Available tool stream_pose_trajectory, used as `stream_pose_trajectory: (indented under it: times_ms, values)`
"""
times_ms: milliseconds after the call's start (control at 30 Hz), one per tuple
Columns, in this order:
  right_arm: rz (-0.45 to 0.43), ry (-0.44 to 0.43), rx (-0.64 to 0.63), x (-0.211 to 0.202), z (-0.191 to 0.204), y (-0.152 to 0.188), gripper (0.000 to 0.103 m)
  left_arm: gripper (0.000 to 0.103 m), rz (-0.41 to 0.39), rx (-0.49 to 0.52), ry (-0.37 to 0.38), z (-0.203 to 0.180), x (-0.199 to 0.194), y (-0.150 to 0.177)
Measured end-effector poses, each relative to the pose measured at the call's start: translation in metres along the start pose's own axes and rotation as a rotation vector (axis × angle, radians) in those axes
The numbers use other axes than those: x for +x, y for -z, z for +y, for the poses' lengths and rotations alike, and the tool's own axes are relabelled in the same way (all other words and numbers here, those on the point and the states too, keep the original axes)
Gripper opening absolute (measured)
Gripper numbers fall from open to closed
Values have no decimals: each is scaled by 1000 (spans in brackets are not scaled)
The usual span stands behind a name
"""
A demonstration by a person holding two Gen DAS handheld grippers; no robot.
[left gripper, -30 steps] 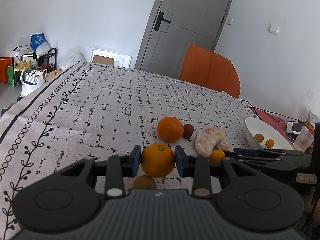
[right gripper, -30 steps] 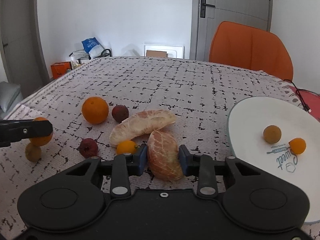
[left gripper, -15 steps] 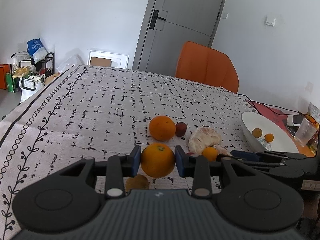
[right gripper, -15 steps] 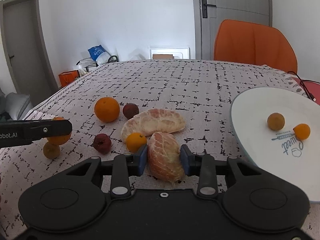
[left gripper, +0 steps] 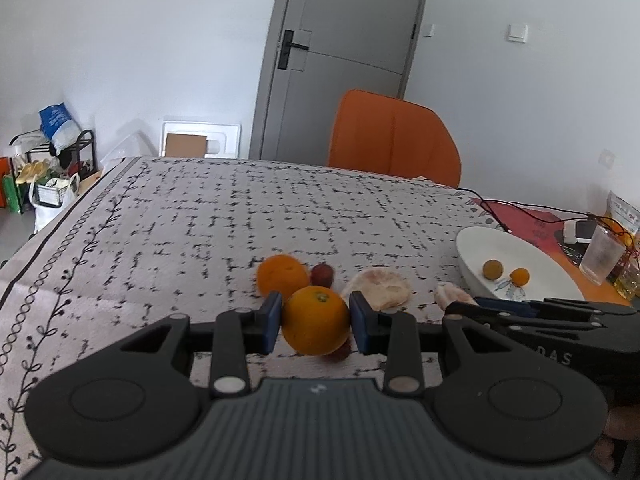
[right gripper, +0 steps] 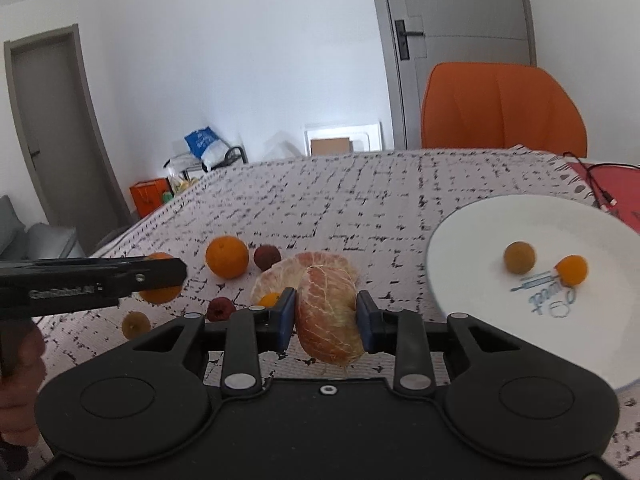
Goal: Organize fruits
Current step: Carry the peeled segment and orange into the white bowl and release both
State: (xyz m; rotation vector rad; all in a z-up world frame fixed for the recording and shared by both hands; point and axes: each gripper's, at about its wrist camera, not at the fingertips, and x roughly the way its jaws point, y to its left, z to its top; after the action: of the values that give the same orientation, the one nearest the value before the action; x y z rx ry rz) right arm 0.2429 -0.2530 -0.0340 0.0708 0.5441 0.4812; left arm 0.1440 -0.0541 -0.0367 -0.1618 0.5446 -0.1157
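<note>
Left gripper (left gripper: pixel 316 322) clamped on orange (left gripper: pixel 316 320) above tablecloth (left gripper: pixel 200 220), right gripper (right gripper: pixel 326 316) gripping peeled pomelo segment (right gripper: pixel 329 320), white plate (right gripper: pixel 480 240) at 2 o'clock, second orange (right gripper: pixel 227 257) and red fruit (right gripper: pixel 267 257) at 11.

- Orange (left gripper: pixel 315 320): bright orange.
- Peeled pomelo segment (right gripper: pixel 329 320): pale pink, white-veined.
- Plate (right gripper: pixel 472 240): white, blue lettering.
- Bench cloth (left gripper: pixel 240 224): grey-white, black dashes.
- Chair (right gripper: pixel 500 108): orange.
</note>
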Motion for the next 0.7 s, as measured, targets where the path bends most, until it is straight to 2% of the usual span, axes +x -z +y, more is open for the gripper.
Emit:
stream_pose_trajectory:
  times_ms: [267,700]
  values:
    - [-60,25,19,-25,-17,-3,30,35,-8,35,38,-28,8,-5]
    - [-114,134,92,-49,-65,3,30,35,-4,110,116,-78,28,-14]
